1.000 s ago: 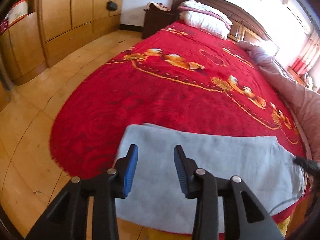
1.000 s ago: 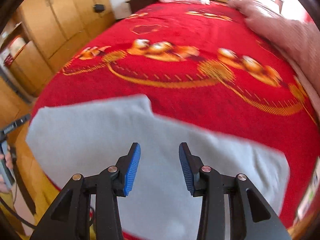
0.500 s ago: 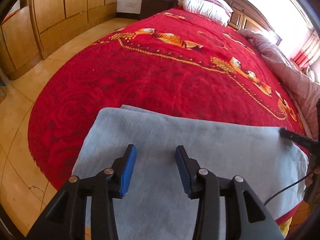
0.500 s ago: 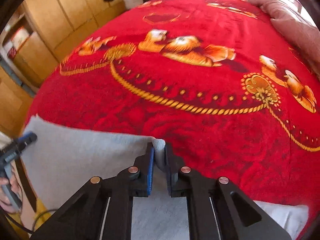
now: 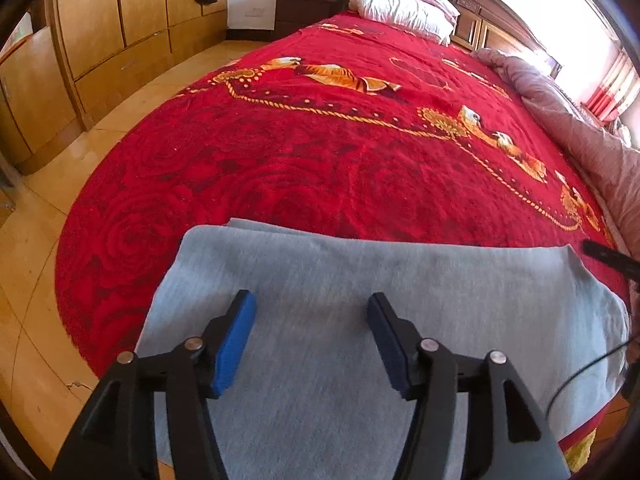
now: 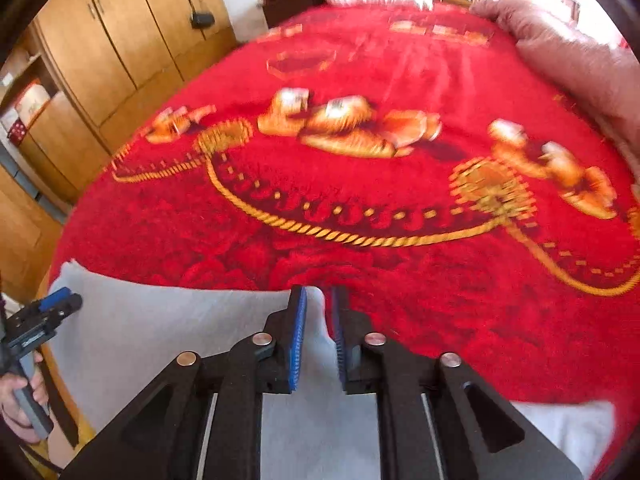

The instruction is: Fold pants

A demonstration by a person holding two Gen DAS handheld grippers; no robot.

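Note:
The grey pants (image 5: 360, 300) lie folded flat across the near edge of the red bedspread (image 5: 320, 140). My left gripper (image 5: 312, 320) is open and hovers just above the pants near their left end, with nothing between its blue pads. My right gripper (image 6: 319, 316) is shut on the far top corner of the grey pants (image 6: 160, 328), with cloth pinched between its blue pads. The left gripper also shows at the left edge of the right wrist view (image 6: 60, 300).
A pink quilt (image 5: 580, 128) lies along the bed's right side. White pillows (image 5: 400, 0) rest at the headboard. Wooden wardrobes (image 5: 100, 40) line the left wall across a tiled floor (image 5: 32, 280). A dark nightstand (image 5: 304, 12) stands by the headboard.
My right gripper closed on the pants' far corner and still holds it, a little further back. My left gripper moved forward over the pants and opened wider.

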